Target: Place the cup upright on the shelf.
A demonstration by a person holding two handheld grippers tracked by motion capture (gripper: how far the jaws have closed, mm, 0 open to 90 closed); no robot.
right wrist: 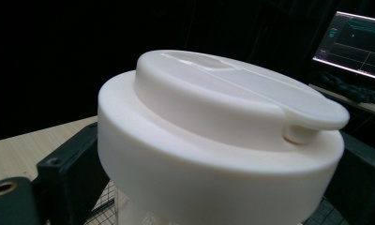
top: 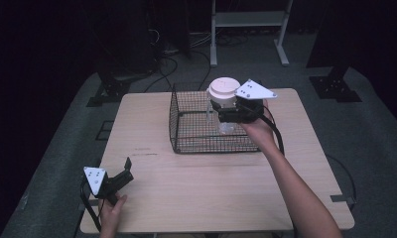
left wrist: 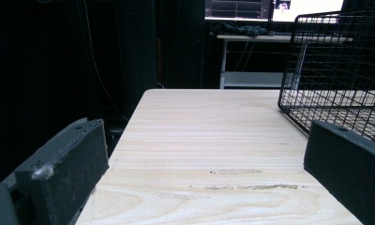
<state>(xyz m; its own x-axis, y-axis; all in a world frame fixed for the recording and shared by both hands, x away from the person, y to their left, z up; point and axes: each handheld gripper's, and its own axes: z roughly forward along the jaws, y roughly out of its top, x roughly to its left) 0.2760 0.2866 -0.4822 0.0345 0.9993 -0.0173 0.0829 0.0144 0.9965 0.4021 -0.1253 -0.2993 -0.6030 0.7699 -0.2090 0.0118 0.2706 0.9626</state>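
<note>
1. bottle (top: 224, 101) sits centre-right of the high view, a clear container with a wide white lid (top: 224, 89), held upright over the black wire basket (top: 186, 130) by the right gripper (top: 231, 113), whose jaws are clamped on it just under the lid.
2. right gripper view brings what the high view can't: the lid (right wrist: 213, 136) up close, a stepped cream-white cap with a flip tab jutting at centre right of the frame, and a black jaw pressed against each side of it low in the frame.
3. high view alone gives the layout: the right hand (top: 258, 130) reaches in from the lower right, the left gripper (top: 118, 179) sits at lower left on the table (top: 196, 193), well apart from the basket, with the left hand (top: 112, 210) behind it.
4. left gripper view shows its two jaws spread wide at the bottom corners, nothing between them, bare wood grain running ahead, and the basket (left wrist: 335, 75) at upper right.
5. surface is pale wood with a few faint scuffs; the basket stands on its far half.
6. room is dark: grey floor (top: 375, 148), cables, a white metal frame (top: 248, 29) at the top centre of the high view, lit monitors (left wrist: 274, 9) beyond the table.
</note>
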